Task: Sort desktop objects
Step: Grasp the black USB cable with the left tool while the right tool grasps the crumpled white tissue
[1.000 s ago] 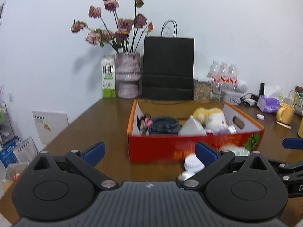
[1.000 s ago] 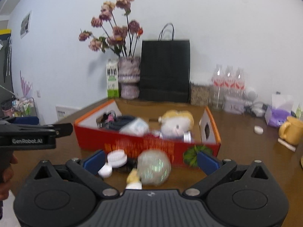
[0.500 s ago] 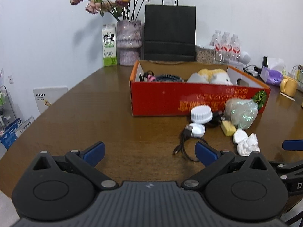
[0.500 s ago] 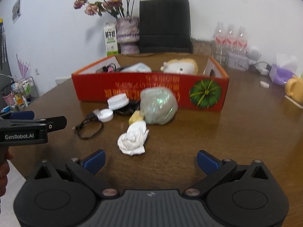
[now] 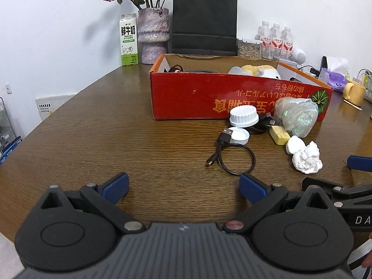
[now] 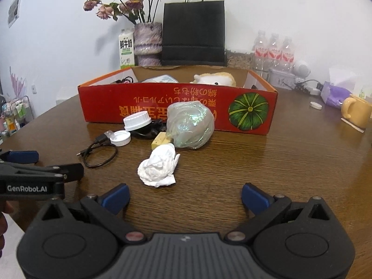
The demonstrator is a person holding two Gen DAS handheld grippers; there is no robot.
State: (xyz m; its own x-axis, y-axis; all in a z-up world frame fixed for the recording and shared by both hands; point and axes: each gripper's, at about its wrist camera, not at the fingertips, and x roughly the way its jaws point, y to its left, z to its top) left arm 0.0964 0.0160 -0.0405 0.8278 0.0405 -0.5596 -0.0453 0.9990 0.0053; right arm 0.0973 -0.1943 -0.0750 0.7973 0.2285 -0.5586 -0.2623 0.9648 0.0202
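Note:
A red cardboard box (image 5: pixel 197 93) (image 6: pixel 104 102) holds a plush toy (image 6: pixel 216 79), cables and a packet. In front of it lie a white ribbed cap (image 5: pixel 243 115) (image 6: pixel 137 121), a white lid (image 5: pixel 239 134), a looped black USB cable (image 5: pixel 234 157) (image 6: pixel 100 153), a yellow block (image 5: pixel 279 134), a shiny crumpled bag (image 5: pixel 297 116) (image 6: pixel 190 124) and a crumpled white tissue (image 5: pixel 307 158) (image 6: pixel 160 166). My left gripper (image 5: pixel 183 187) is open and empty, near the cable. My right gripper (image 6: pixel 184 197) is open and empty, just short of the tissue.
A milk carton (image 5: pixel 128 40), flower vase (image 5: pixel 152 34), black paper bag (image 5: pixel 204 21), water bottles (image 5: pixel 275 39), purple tissue pack (image 6: pixel 337 93) and yellow mug (image 6: pixel 358 111) stand along the back and right of the brown wooden table (image 5: pixel 93 134).
Both grippers have pulled back and tilted down from the box, so the loose objects on the table in front of it now show fully.

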